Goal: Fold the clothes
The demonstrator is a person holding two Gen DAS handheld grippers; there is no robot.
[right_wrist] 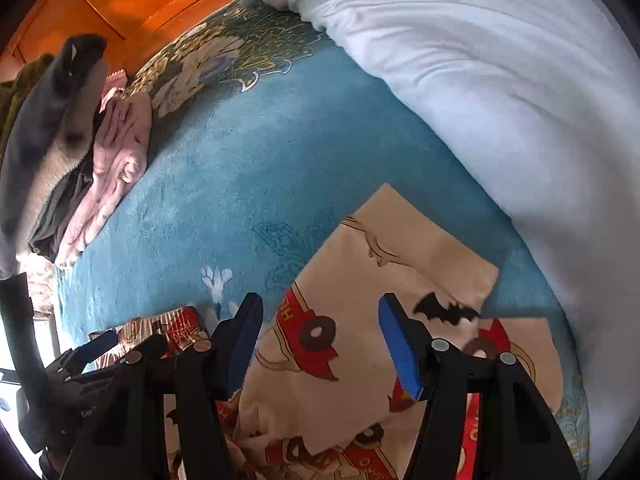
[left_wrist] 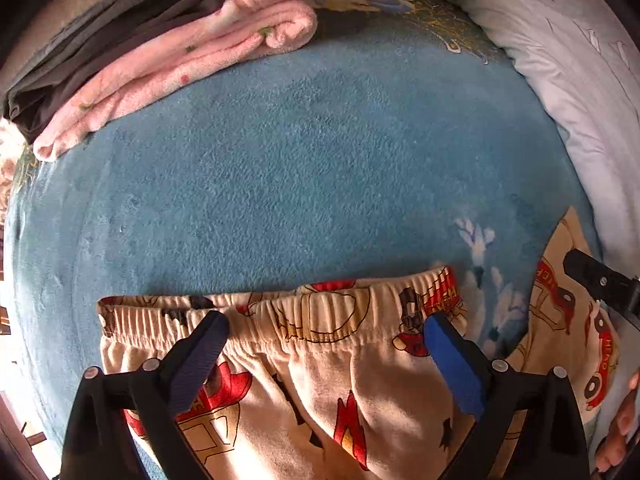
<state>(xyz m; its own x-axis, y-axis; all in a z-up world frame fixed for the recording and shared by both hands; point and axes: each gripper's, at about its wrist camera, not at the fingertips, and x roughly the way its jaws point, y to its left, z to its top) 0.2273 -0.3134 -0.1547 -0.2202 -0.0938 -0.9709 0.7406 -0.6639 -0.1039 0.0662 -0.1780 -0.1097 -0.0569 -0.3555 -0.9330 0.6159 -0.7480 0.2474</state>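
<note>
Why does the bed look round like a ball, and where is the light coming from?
Left wrist view: the fisheye lens bulges the blue blanket into a dome, corners go black, and sunlight falls in patches on the printed pants. Right wrist view: same bulge; the white duvet is bright and washed out, and the wooden furniture glows orange.

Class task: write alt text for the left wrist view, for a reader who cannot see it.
An open left gripper hovers over the elastic waistband of cream fire-truck-print pyjama trousers spread on a blue blanket. Folded pink and dark clothes lie at the far left; a pale duvet lies right.
</note>
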